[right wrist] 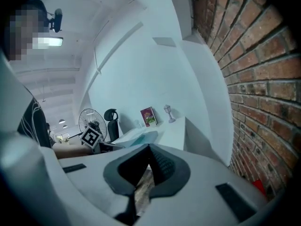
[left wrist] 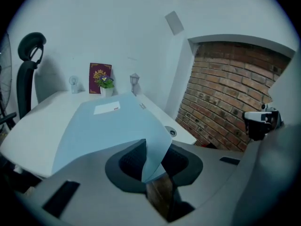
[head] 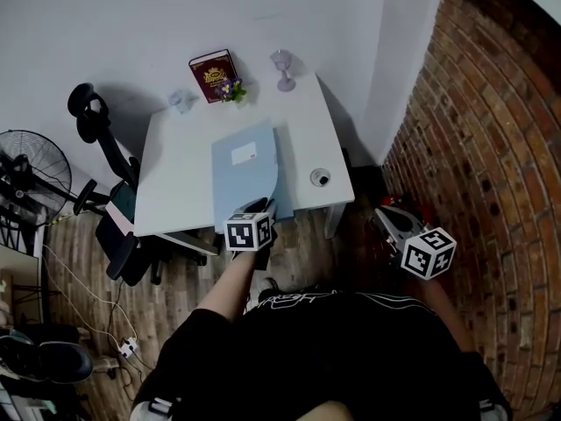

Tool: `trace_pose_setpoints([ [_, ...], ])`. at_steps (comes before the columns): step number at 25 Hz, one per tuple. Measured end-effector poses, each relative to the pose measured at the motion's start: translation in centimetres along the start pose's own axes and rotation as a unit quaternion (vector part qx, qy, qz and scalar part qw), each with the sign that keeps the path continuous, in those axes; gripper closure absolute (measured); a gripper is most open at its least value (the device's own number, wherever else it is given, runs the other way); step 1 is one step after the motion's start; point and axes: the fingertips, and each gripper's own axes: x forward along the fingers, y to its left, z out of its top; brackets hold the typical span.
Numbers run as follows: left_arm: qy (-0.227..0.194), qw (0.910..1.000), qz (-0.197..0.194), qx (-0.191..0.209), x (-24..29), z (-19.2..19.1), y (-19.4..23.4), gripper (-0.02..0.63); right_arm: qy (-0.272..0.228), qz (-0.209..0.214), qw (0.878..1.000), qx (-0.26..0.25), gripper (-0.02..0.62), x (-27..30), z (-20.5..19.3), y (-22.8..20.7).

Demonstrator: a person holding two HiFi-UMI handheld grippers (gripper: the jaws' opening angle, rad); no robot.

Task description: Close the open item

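Left gripper view: left tongs (left wrist: pixel 157 149) slightly spread around lifted corner of folder (left wrist: pixel 108 126), 5 o'clock side, likely to lay cover flat; right tongs (right wrist: pixel 149 149) pressed together, empty, unneeded.

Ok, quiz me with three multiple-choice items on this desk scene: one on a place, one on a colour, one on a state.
1. Where is the maroon hardcover book?
A on a shelf
B at the white desk's far edge, by the wall
C in a drawer

2. What colour is the flat folder with the white label?
A red
B light blue
C black

3. How do the right hand-held gripper's jaws stand?
A together, empty
B wide apart
C clamped on a glass

Answers:
1 B, it stands beside the small potted plant.
2 B, plain in the head view.
3 A, its pads meet with nothing between.
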Motion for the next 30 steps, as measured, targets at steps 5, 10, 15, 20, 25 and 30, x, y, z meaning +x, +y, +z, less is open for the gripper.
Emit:
trace_pose_setpoints([
  [5,0.018,0.9998,0.005,0.003,2.1,-1.6,-0.5,0.497,-0.002,-0.015,1.0,0.005,0.592,-2.1,-0.6,-0.8],
  [10,0.043,0.9984,0.006,0.038,3.3,-2.9,-0.7,0.458,0.002,-0.026,0.999,0.02,0.592,-3.4,-2.2,-1.2],
  [15,0.042,0.9966,-0.064,0.03,3.0,-3.3,-3.1,0.305,0.004,-0.026,0.999,0.026,0.592,-4.5,-3.1,-1.0],
  [20,0.007,0.994,-0.109,-0.008,-0.7,-2.5,-4.5,0.305,-0.006,0.025,1.0,0.011,0.592,-3.6,-2.4,2.6],
  [25,-0.065,0.9825,-0.174,-0.018,-8.2,-0.8,-7.5,0.398,0.002,0.129,0.992,-0.019,0.592,-2.3,-1.8,9.5],
  [30,-0.101,0.9674,-0.232,0.002,-17.4,-0.5,-9.4,0.512,0.016,0.236,0.97,-0.054,0.592,-1.3,-1.3,18.3],
])
